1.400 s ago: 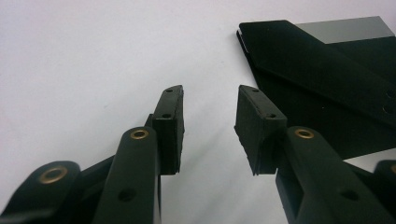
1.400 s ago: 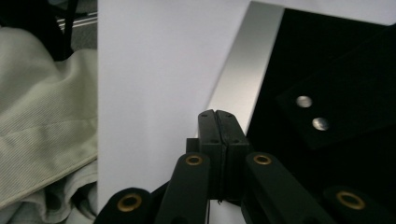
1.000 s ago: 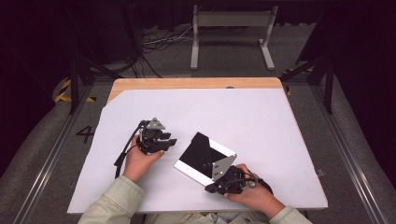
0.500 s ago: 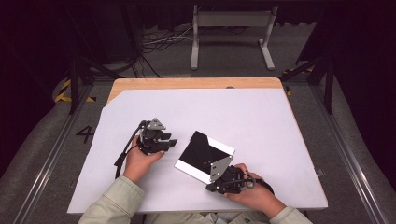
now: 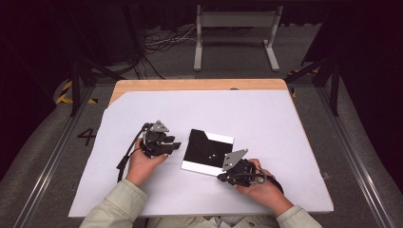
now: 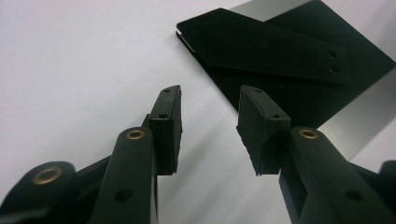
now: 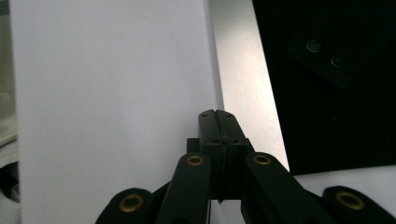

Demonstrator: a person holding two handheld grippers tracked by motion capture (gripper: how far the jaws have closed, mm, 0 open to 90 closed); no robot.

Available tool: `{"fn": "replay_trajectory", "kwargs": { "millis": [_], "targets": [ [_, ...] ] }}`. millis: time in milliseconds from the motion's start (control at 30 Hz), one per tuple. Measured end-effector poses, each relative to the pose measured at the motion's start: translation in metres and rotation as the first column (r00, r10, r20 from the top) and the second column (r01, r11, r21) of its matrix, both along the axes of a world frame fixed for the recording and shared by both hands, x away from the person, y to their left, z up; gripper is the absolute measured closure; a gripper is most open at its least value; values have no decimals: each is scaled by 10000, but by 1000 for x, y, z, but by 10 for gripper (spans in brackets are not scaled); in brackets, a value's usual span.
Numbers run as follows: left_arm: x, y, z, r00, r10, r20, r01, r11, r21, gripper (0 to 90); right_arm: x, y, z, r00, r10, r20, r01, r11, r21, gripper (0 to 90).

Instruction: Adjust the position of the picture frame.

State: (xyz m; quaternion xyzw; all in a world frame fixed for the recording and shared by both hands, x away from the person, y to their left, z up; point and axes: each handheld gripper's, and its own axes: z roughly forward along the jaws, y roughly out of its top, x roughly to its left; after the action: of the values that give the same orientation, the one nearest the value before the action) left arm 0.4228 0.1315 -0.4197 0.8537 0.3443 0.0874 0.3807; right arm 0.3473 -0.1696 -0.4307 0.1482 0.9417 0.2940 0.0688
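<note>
**A:** so where's the folder sitting right now? trying to work out which hand goes for it.

**B:** flat on the white sheet covering the counter, a bit toward the near edge and roughly midway between the side edges. It's a black square-ish thing with a silvery border, turned at a slight angle to the counter edges, with a black flap lying over its top.

**A:** and the hands?

**B:** it's between them. The right hand-held gripper is closer: its tip is at the folder's near right corner, pointing along the near border strip. Can't tell if it's actually touching the edge or just over it. Jaws are clenched tight, nothing between them.

**A:** left one?

**B:** the left hand-held gripper is just beside the folder's left edge, pointing right at it, not touching. Jaws are parted with a clear gap and empty. The flap's corner lies straight ahead of it, so I'd guess that's the side to pinch from while the right one pins the corner.
</note>
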Motion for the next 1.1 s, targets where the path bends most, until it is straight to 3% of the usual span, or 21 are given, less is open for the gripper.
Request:
{"fn": "replay_trajectory", "kwargs": {
  "millis": [233, 433, 567, 667, 733, 900, 933, 1100],
  "targets": [
    [-1, -2, -1, 10000, -56, -40, 56, 9999, 136, 604, 9, -7, -1, 9942, -881, 616, 886, 9961, -49, 900],
    [-1, -2, -2, 10000, -26, -65, 27, 9999, 150, 604, 13, -11, -2, 9878, -1353, 776, 1355, 9908, 39, 900],
    [0, -3, -2, 10000, 3, -54, -2, 9998, 220, 604, 18, -15, -2, 9778, -1829, 1024, 1832, 9831, 66, 900],
    [0, -3, -2, 10000, 20, -66, -19, 9997, 231, 605, 20, -16, -2, 9746, -1996, 1018, 1991, 9799, 145, 900],
    [0, -4, -3, 10000, 72, -69, -70, 9998, 212, 605, 23, -20, -3, 9676, -2306, 1028, 2292, 9730, 254, 900],
    [2, 0, -1, 9988, 494, 28, -495, 9987, 116, 608, 28, -25, -4, 9557, -2727, 1104, 2698, 9621, 405, 900],
    [4, 3, -1, 9975, 708, -27, -708, 9975, -82, 616, 29, -26, -4, 9509, -2913, 1044, 2869, 9564, 547, 900],
    [10, 14, 1, 9910, 1334, -121, -1338, 9901, -417, 644, 35, -25, -5, 9386, -3224, 1231, 3179, 9465, 551, 900]
  ]
}}
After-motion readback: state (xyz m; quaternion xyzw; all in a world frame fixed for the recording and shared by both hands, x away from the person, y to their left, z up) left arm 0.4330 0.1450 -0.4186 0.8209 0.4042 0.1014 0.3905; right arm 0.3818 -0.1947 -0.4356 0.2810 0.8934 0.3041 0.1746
